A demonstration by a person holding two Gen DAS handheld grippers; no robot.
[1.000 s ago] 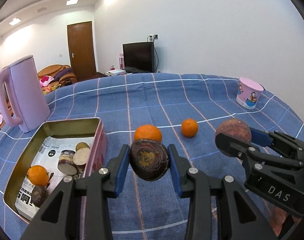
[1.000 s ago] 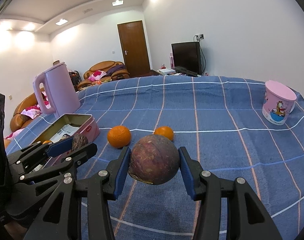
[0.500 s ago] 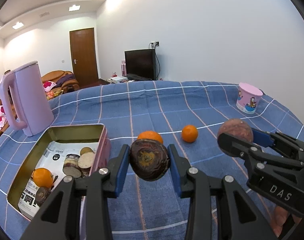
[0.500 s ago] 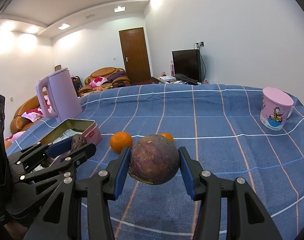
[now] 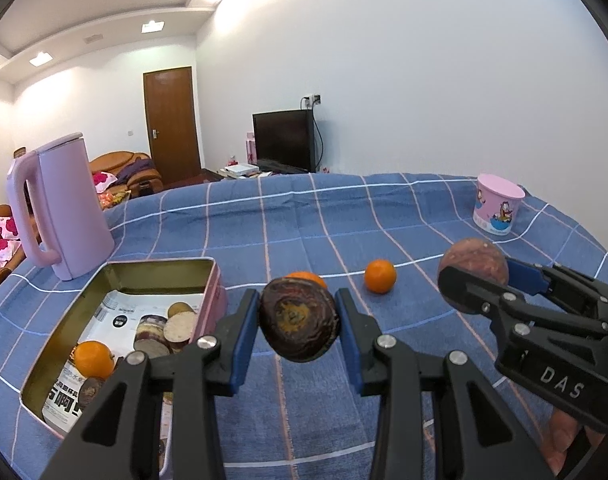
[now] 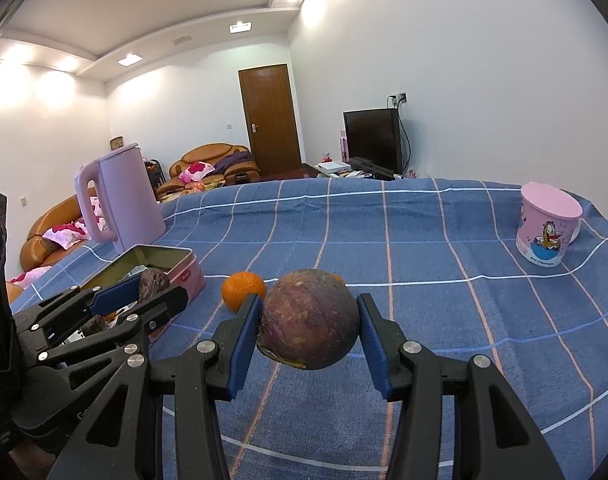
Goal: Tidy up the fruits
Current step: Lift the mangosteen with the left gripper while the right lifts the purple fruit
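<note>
My left gripper (image 5: 299, 325) is shut on a dark, wrinkled passion fruit (image 5: 299, 322), held above the cloth just right of the pink tin (image 5: 160, 268). My right gripper (image 6: 308, 325) is shut on a rounder purple-brown passion fruit (image 6: 309, 324), also seen from the left wrist as the same fruit (image 5: 473, 266). Two oranges lie on the blue checked cloth: one orange (image 5: 379, 276) in the open, the other orange (image 6: 244, 290) partly behind the left-held fruit. The tin holds an orange (image 5: 92, 358) and a dark fruit (image 5: 91, 389) on a printed sheet.
A pink kettle (image 5: 60, 212) stands behind the tin at the left. A pink cartoon cup (image 6: 547, 230) sits at the far right of the table. The blue checked tablecloth (image 6: 423, 248) stretches away toward a TV, a door and sofas.
Both views have tipped upward a little, so the table and its objects sit lower in frame. Both fruits stay gripped the same way.
</note>
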